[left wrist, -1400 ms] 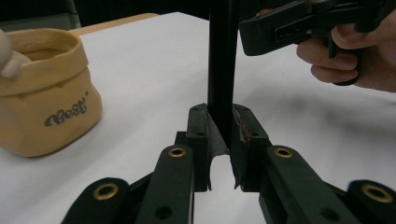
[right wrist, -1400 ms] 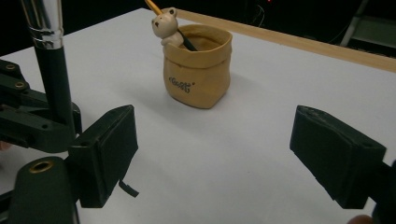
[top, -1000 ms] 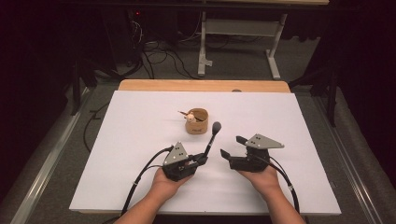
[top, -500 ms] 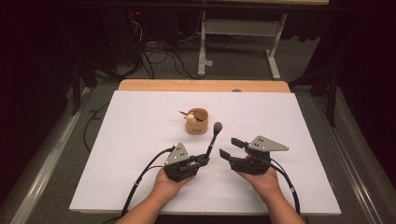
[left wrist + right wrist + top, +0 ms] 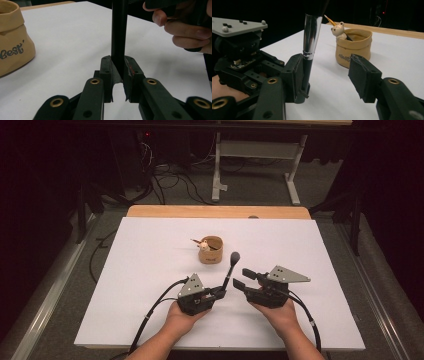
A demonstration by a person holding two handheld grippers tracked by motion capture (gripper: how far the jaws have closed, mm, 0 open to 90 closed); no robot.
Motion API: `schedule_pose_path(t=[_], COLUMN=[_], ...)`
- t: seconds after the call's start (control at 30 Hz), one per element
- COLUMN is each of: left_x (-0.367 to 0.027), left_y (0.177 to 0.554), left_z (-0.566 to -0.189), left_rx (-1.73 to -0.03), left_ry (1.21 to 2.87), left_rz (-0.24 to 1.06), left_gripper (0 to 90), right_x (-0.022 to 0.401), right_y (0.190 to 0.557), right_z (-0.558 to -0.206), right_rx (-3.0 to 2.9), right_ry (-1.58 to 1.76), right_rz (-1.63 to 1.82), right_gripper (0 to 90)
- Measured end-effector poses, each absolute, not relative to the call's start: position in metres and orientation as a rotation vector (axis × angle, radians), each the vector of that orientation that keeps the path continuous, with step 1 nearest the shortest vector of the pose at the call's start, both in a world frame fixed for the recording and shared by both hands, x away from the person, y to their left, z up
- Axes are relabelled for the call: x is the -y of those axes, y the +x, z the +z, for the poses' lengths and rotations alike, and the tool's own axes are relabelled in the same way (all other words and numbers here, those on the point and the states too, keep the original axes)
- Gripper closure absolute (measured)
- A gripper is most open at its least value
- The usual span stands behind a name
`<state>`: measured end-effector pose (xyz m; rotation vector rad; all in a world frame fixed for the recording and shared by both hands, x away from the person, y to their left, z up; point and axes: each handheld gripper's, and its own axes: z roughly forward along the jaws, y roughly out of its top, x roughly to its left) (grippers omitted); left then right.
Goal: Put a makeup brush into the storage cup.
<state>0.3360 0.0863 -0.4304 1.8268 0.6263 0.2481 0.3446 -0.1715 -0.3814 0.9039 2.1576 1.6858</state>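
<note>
My left gripper [image 5: 220, 293] pinches the lower handle of a makeup brush [image 5: 229, 270], jaws pressed hard on the black shaft, and the brush stands nearly upright with its dark head leaning toward 1 o'clock. The tan pot [image 5: 210, 250] sits beyond at 11 o'clock from the brush, well apart, a small bear figure [image 5: 203, 244] and another stick resting in it. At 3 o'clock of the brush is my right gripper [image 5: 241, 278]: its jaws have just been closing, the handle already between them, one pad beside the shaft just below the chrome ferrule [image 5: 311, 35], the other pad not yet on it. I judge this a handover; next the right must finish clamping before the left lets go
</note>
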Motion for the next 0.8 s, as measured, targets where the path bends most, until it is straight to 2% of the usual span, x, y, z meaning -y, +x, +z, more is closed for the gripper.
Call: schedule_pose_path(t=[0.8], left_x=[-0.0781], left_y=[0.3317], left_z=[-0.4326], left_rx=[-0.603], left_ry=[1.850], left_rz=[0.210], left_gripper=[78.8], right_x=[0.1635], right_y=[0.3446], right_z=[-0.3832], right_rx=[-2.153], right_ry=[0.867], right_rz=[1.762], right_gripper=[61.4])
